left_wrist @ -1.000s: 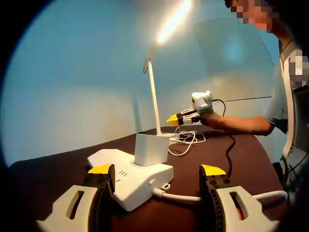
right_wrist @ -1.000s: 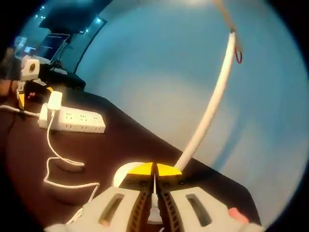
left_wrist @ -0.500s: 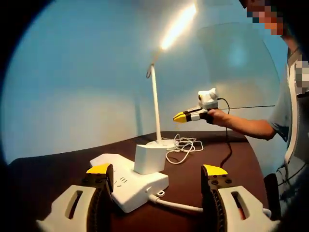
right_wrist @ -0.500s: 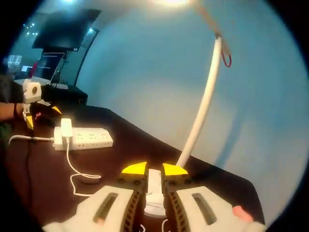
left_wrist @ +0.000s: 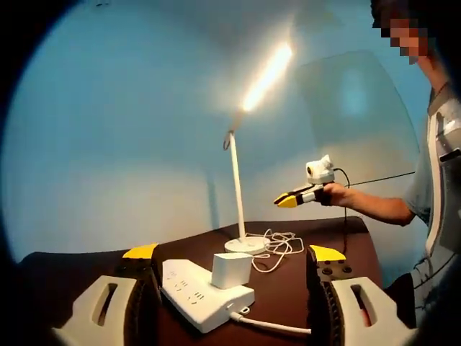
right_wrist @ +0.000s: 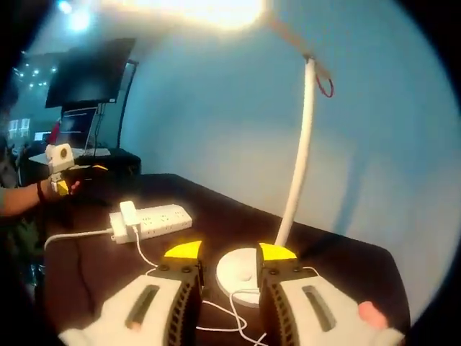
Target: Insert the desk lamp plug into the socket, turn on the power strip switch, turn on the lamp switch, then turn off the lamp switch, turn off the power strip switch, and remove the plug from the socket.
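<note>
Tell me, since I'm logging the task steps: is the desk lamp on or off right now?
On. The desk lamp head glows brightly in the left gripper view, and its glare shows above the stem in the right gripper view.

A dark brown table (left_wrist: pixel 317 241) is seen carrying a white power strip (left_wrist: pixel 204 294) with an adapter plugged in, a lit desk lamp on a round base (right_wrist: pixel 241 272), and a loosely coiled white cord (left_wrist: pixel 282 246) beside the base.

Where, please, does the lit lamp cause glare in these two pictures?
In the left gripper view the lamp head is a burnt-out streak haloing the blue wall; in the right gripper view it blooms white along the top, detail lost.
</note>
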